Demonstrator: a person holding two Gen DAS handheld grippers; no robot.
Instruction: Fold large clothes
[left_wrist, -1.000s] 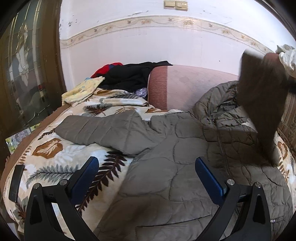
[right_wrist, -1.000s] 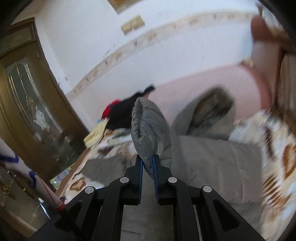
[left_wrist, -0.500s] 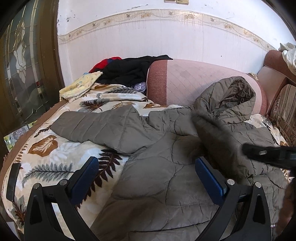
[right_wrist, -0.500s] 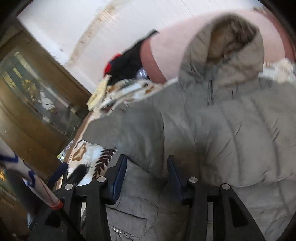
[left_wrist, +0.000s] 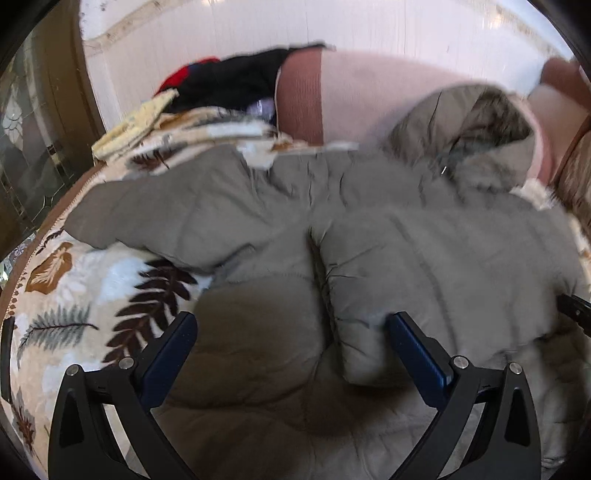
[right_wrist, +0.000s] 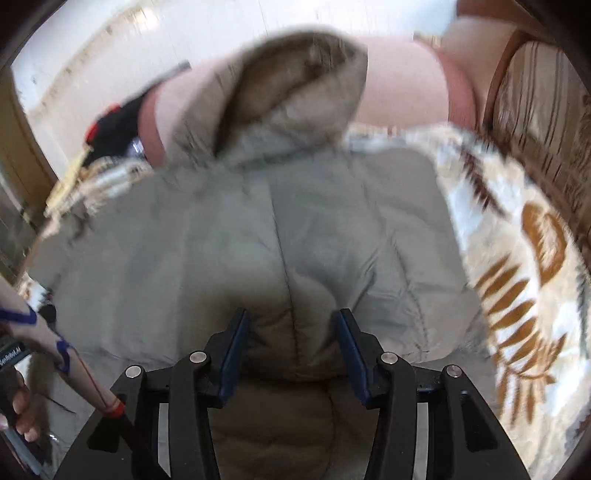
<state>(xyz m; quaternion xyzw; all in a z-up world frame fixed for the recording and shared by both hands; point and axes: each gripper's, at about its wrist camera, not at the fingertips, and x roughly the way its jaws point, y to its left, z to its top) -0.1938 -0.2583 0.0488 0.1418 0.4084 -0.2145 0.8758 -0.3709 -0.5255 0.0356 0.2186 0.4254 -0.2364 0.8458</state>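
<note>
Evidently the grey padded jacket (left_wrist: 369, 236) lay spread over the leaf-print blanket (left_wrist: 74, 295) on the sofa, hood (right_wrist: 288, 85) toward the backrest, one sleeve (left_wrist: 354, 295) folded across its front. Both the left hand-held gripper (left_wrist: 291, 350) and right hand-held gripper (right_wrist: 291, 350) hovered spread, gripping nothing. Judged sound: pinch the outstretched sleeve (left_wrist: 166, 218) by its cuff; bare blanket showed along both side edges.

Both wrist cams sit low and close over the grey padded jacket (left_wrist: 424, 236), looking up its length toward the hood (right_wrist: 291, 85). Left cam's off to the jacket's left, right cam's more centered; both catch the hood.
</note>
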